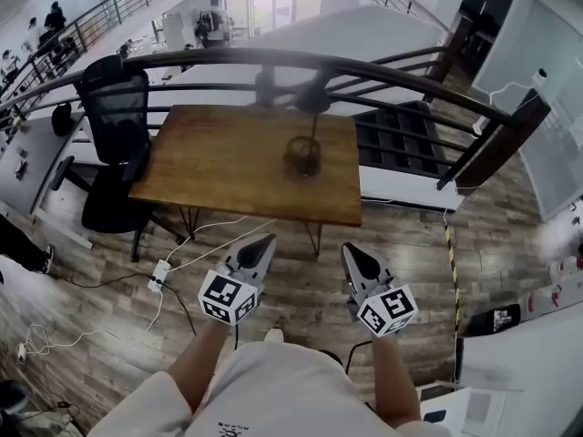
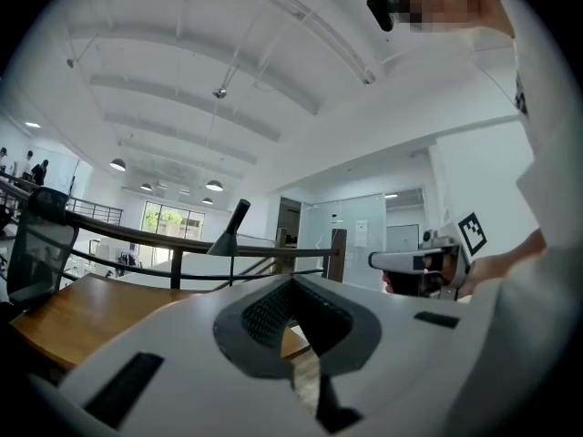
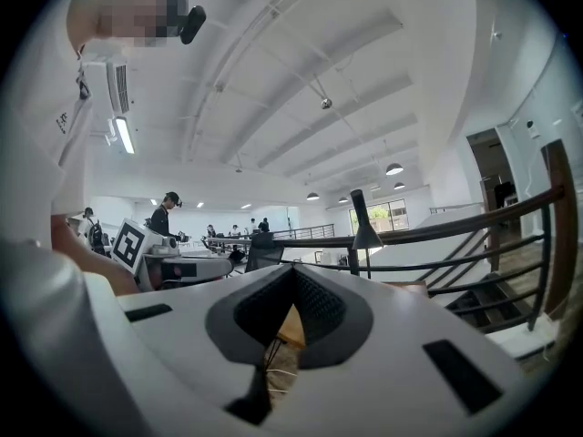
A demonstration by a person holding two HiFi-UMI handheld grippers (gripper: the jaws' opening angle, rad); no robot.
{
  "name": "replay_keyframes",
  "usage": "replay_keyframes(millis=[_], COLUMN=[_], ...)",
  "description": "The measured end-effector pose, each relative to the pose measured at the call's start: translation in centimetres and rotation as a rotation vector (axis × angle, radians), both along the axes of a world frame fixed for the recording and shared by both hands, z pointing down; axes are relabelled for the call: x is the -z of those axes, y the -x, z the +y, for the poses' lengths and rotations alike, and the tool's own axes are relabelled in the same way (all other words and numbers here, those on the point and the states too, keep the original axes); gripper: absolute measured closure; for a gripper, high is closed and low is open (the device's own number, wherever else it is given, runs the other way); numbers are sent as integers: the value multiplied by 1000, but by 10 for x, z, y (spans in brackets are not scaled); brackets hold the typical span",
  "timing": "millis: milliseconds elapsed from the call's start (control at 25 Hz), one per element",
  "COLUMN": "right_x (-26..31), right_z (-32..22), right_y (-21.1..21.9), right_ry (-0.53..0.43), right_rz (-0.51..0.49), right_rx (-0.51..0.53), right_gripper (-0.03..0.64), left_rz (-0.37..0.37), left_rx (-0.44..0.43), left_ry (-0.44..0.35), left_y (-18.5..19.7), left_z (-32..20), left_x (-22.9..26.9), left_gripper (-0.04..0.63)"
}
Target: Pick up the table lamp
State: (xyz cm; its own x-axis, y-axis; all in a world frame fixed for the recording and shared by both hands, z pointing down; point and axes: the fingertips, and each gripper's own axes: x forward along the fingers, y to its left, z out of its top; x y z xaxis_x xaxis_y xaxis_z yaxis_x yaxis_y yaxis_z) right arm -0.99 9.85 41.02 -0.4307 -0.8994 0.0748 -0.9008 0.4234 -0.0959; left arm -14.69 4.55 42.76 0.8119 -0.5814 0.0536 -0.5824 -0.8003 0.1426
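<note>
Jaws first: L gripper (image 1: 262,242) has its jaws closed, tips meeting w/ nothing btwn them. R gripper (image 1: 352,249) is the same, jaws shut tight & empty. Both point level, side by side, w/ a gap btwn the two.

Below & just ahead of my jaws is wood-plank floor (image 1: 301,289). A white power strip (image 1: 160,273) lies on it, left of the L gripper, w/ a white cable (image 1: 214,244) running from it toward the counter's legs.

Ahead of both jaws stands the counter (image 1: 219,167), a brown wooden top on thin dark legs. Its near edge is clear of my tips, no contact.

The table lamp (image 1: 304,153) sits on the counter's right half, upright: round dark base, thin stem, dark cone shade on top. It's approx on the line btwn my two grippers, well ahead of both, & neither touches it. In the left gripper view the shade shows a bit left of my tips, in the right gripper view a bit right.

Off to the L gripper's side, a black office chair (image 1: 114,121) w/ mesh back stands at the counter's left end.

Beyond counter & lamp runs a dark curved railing (image 1: 392,69), w/ dark stairs (image 1: 401,133) behind it to the right. Farthest out, far left, people (image 1: 55,15) stand by another railing, too small to tell more.
</note>
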Motion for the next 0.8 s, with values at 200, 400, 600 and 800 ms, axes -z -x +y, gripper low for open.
replay_keyframes(millis=[200, 400, 600, 800], right_x=[0, -1, -12, -20], right_z=[-27, -44, -58, -84], right_y=[9, 17, 5, -18], right_ry=[-7, -2, 24, 33], right_rz=[4, -9, -48, -79], right_rx=[0, 17, 17, 36], right_gripper=[600, 600, 600, 600], left_rz=[12, 0, -4, -21], left_rx=[-10, -29, -26, -10], left_ry=[-7, -6, 41, 73], left_y=[11, 11, 4, -18], left_z=[-21, -36, -50, -71], left_x=[-3, -7, -21, -32], left_gripper=[586, 586, 586, 586])
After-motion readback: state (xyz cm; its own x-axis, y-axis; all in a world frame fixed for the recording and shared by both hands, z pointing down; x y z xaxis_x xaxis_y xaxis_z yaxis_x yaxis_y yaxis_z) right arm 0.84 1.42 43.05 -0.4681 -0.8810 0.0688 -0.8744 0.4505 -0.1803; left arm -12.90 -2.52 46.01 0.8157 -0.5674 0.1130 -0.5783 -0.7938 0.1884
